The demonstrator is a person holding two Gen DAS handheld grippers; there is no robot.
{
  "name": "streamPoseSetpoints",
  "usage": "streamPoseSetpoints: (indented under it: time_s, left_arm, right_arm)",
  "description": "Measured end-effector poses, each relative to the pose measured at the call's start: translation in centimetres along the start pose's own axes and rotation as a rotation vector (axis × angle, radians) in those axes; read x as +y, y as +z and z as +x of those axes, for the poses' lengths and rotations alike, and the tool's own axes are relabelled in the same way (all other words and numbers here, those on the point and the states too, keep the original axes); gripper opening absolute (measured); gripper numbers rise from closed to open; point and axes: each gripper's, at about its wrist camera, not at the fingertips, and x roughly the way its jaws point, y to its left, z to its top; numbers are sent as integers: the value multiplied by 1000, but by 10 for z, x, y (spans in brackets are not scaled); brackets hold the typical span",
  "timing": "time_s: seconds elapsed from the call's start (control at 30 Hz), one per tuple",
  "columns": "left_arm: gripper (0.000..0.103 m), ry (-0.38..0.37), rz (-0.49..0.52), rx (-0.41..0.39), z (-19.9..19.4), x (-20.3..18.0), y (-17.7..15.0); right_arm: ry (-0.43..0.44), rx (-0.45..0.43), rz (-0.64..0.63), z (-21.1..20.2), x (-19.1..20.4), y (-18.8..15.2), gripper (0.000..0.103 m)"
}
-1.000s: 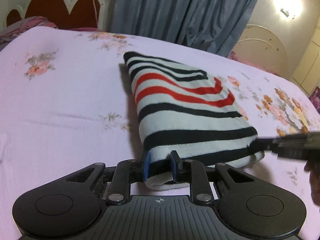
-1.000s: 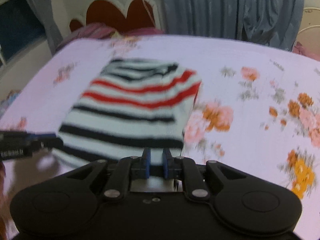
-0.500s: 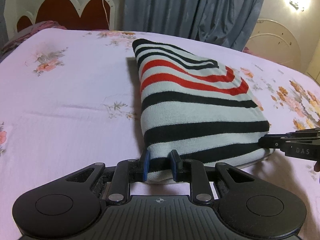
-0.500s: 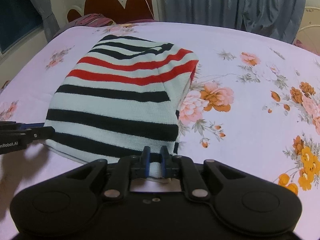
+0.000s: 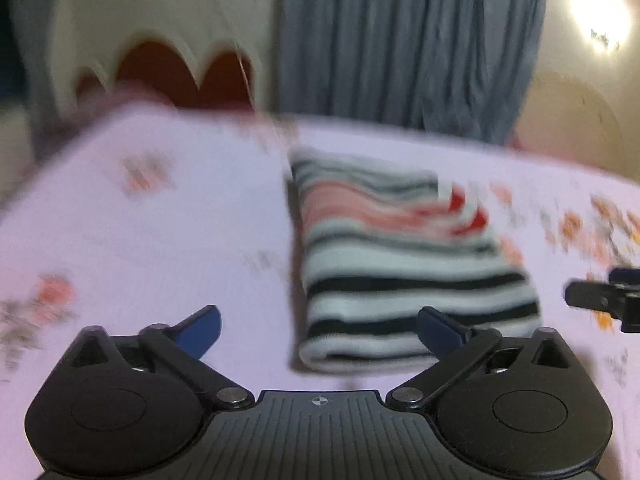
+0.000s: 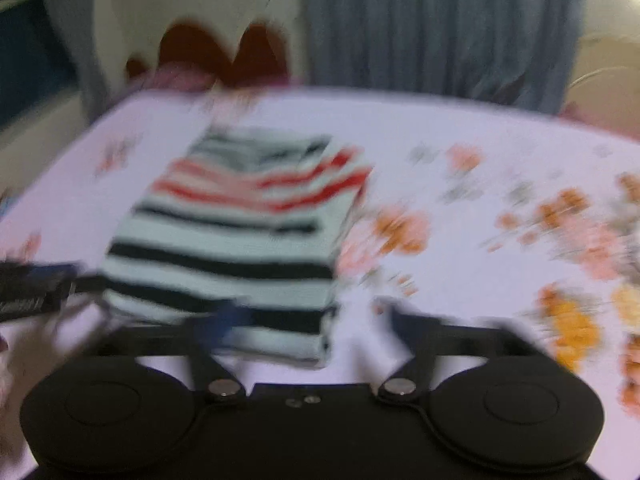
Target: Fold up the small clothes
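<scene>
1. We log the striped garment (image 5: 404, 276), folded into a compact stack, lying flat on the bed (image 5: 140, 248), centre of both views; frames blurred.
2. Left tool (image 5: 320, 326): jaws spread wide, holding nothing; the stack's near edge sits at 12 o'clock, just beyond the blue fingertips (image 5: 200, 330).
3. Right tool (image 6: 308, 320): jaws wide, nothing held; the stack's near corner lies between the fingers.
4. At 12 o'clock beyond the bed: headboard (image 5: 176, 76), grey curtain (image 5: 404, 44).
</scene>
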Motion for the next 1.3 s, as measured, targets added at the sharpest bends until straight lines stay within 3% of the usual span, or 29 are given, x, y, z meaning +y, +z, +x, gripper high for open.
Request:
streamPoseSetpoints:
  time_s: [0.2,0.43,0.73,0.93,1.3]
  left_arm:
    - [103,-30,-8,-24,-77,-21,-10]
    - [103,-42,6,-82,-162,-41,-29]
    - [103,-46,-24,-164,-245,-51,-49]
    - [103,-48,-34,-191,-273,-57,-54]
    - [103,-60,-19,-198,-280,-73,-59]
  right_arm:
    - [-62,26,40,-66,-12,-19,102]
    - [-34,-22,68,-146,-5,-46,102]
    - [0,-95,-5,-223,13,-57,102]
    - [-2,-121,-8,-249,12,-64,102]
    - [-16,-144,-1,-267,2,-69,102]
